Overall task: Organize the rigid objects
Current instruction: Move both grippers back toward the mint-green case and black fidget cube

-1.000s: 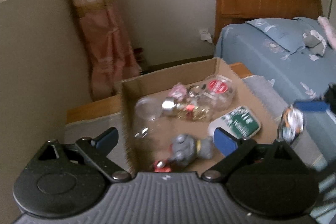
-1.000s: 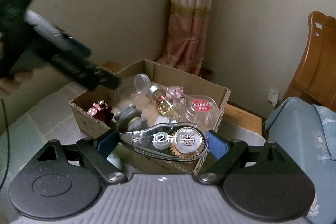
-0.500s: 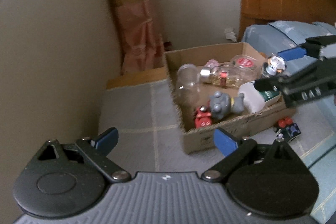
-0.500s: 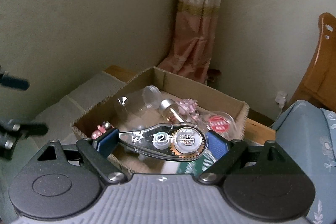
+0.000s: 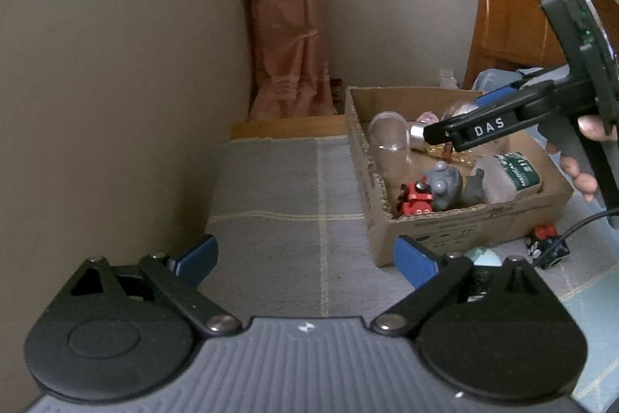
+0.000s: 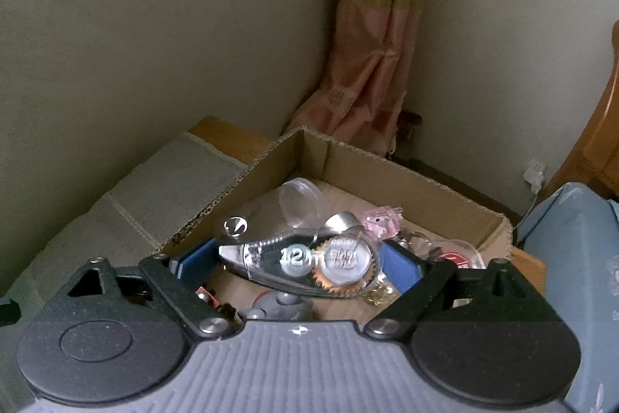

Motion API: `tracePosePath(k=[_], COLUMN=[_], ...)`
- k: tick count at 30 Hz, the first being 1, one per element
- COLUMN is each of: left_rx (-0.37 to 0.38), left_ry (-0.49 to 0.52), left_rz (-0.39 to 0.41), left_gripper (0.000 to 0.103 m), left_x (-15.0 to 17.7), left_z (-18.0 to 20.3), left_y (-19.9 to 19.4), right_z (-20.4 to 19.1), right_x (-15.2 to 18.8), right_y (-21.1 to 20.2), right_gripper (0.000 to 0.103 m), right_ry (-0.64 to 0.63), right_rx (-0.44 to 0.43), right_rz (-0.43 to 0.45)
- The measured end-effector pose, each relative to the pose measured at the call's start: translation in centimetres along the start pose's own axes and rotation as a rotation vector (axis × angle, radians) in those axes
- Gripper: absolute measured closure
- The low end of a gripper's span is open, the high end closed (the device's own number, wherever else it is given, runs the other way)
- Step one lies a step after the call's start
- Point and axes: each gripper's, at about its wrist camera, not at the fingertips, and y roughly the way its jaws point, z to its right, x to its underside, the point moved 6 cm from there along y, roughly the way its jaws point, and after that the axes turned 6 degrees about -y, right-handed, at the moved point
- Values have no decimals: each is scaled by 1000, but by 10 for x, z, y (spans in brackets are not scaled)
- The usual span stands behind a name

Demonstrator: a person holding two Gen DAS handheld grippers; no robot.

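Note:
My right gripper (image 6: 296, 264) is shut on a clear correction tape dispenser (image 6: 301, 264) and holds it over the open cardboard box (image 6: 271, 157). The box (image 5: 464, 231) holds a clear jar (image 5: 387, 134), a grey toy figure (image 5: 445, 184), a red toy (image 5: 416, 202), a green and white tin (image 5: 518, 171) and other small items. My left gripper (image 5: 305, 260) is open and empty, low over the grey cloth (image 5: 282, 204), left of the box. In the left wrist view the right gripper (image 5: 456, 132) reaches in over the box from the right.
A small dark block with a red top (image 5: 547, 244) and a pale green object (image 5: 483, 255) lie on the cloth by the box's near side. Walls and a pink curtain (image 5: 288, 26) stand behind. A wooden headboard (image 5: 518, 18) and blue bedding (image 6: 580, 258) are at the right.
My left gripper has drawn back and left, away from the box. My right gripper has moved forward and lower over the box with the tape dispenser still in it.

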Motion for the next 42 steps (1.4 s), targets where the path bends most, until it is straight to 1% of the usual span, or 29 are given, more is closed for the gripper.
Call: tracePosePath(k=[1, 3, 7, 13, 19, 24, 28, 29, 32, 34, 37, 39, 42], left_rx=[0, 3, 4, 19, 29, 44, 59, 66, 80, 82, 83, 84, 79], left_ry=[-4, -12, -13, -11, -2, 6, -6, -9, -7, 1, 10, 15, 21], left_rz=[-2, -6, -15, -17, -16, -17, -19, -20, -33, -45, -61, -71, -82], left_gripper=[6, 6, 6, 6, 6, 6, 6, 6, 6, 6, 6, 6, 6], left_x=[1, 3, 5, 7, 14, 20, 25, 26, 31, 34, 38, 40, 42], left_z=[-1, -3, -2, 6, 17, 26, 30, 31, 37, 41, 47, 50, 55], left_y=[0, 0, 0, -7, -17, -21, -21, -21, -18, -15, -11, -8, -3], right_z=[-1, -3, -5, -2, 3, 7, 9, 9, 11, 16, 25, 29, 34], right_x=[0, 3, 12, 29, 62, 104, 145, 155, 188, 203, 214, 215, 213], right_y=[0, -3, -13, -44, -77, -94, -93, -90, -76, -66, -53, -45, -33], right_gripper=[0, 0, 0, 0, 0, 0, 0, 0, 0, 0, 0, 0, 0], right_ry=[1, -6, -4, 32, 99, 164, 238, 258, 313, 335, 371, 382, 376], right_rx=[3, 6, 10, 17, 49, 131, 198, 203, 223, 251, 261, 249, 256], right_rz=[2, 14, 11, 35, 52, 43, 3, -9, -71, -101, -125, -129, -134])
